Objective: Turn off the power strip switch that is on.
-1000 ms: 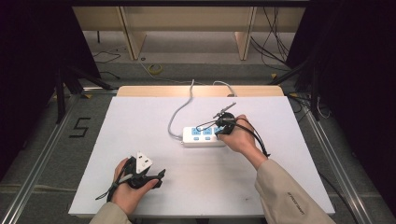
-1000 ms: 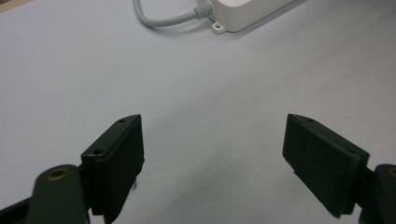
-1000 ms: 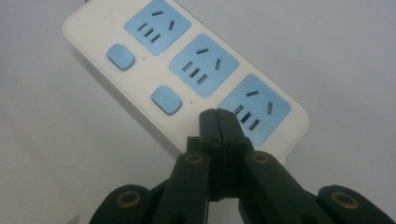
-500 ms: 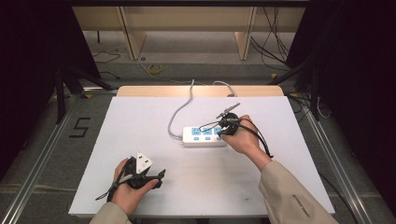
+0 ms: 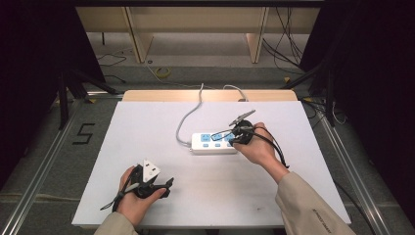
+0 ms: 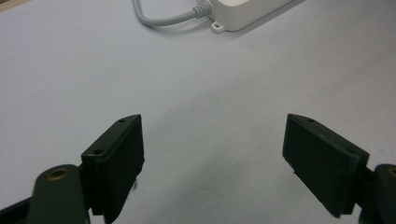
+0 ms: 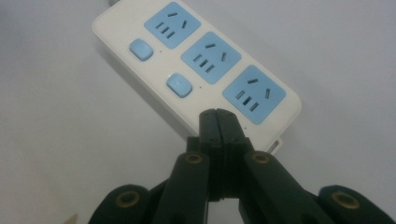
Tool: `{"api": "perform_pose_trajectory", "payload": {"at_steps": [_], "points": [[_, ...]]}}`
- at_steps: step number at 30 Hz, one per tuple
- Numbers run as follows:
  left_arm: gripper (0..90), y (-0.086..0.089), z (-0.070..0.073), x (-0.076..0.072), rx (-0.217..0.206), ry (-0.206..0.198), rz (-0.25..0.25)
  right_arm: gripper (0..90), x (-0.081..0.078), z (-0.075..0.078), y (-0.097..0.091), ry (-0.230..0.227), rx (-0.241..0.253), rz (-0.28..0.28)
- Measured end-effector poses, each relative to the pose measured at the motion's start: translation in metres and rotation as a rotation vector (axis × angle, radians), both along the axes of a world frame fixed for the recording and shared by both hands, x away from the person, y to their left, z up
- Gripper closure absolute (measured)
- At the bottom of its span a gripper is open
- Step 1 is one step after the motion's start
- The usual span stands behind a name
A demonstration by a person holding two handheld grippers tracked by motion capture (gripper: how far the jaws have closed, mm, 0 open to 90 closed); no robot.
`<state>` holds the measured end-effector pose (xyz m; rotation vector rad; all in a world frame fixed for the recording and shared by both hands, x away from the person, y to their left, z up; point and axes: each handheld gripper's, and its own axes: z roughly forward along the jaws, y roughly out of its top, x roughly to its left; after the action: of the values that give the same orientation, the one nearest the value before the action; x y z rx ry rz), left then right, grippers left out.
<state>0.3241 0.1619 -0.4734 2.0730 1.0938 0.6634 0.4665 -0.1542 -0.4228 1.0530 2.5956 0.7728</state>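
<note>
One white power strip [image 5: 214, 143] lies mid-bench, with three blue sockets and two visible blue switches. The right claw [image 7: 218, 122], jaws pressed together and empty, sits at its near edge beside the third socket. The left claw [image 6: 212, 158] gapes wide over bare bench [image 5: 147, 127], holding nothing.

Just beyond the closed black jaws of the right gripper [image 7: 218, 114] lies a white power strip [image 7: 140, 70] with three pale blue socket faces and two pale blue buttons. Its cable [image 6: 161, 18] is light grey. The left gripper [image 6: 212, 154] has matt black jaws with brass-coloured rivets, spread over the plain white table [image 5: 147, 132]. The person's sleeve [image 5: 308, 205] is beige.
</note>
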Motion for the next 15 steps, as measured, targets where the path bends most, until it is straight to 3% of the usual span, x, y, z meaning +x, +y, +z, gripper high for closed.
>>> {"api": "perform_pose_trajectory", "payload": {"at_steps": [15], "points": [[20.6,0.000,0.000,-0.001,-0.001,0.001,0.003,90.0,-0.013,0.000,-0.007,-0.017,0.001,0.023]]}}
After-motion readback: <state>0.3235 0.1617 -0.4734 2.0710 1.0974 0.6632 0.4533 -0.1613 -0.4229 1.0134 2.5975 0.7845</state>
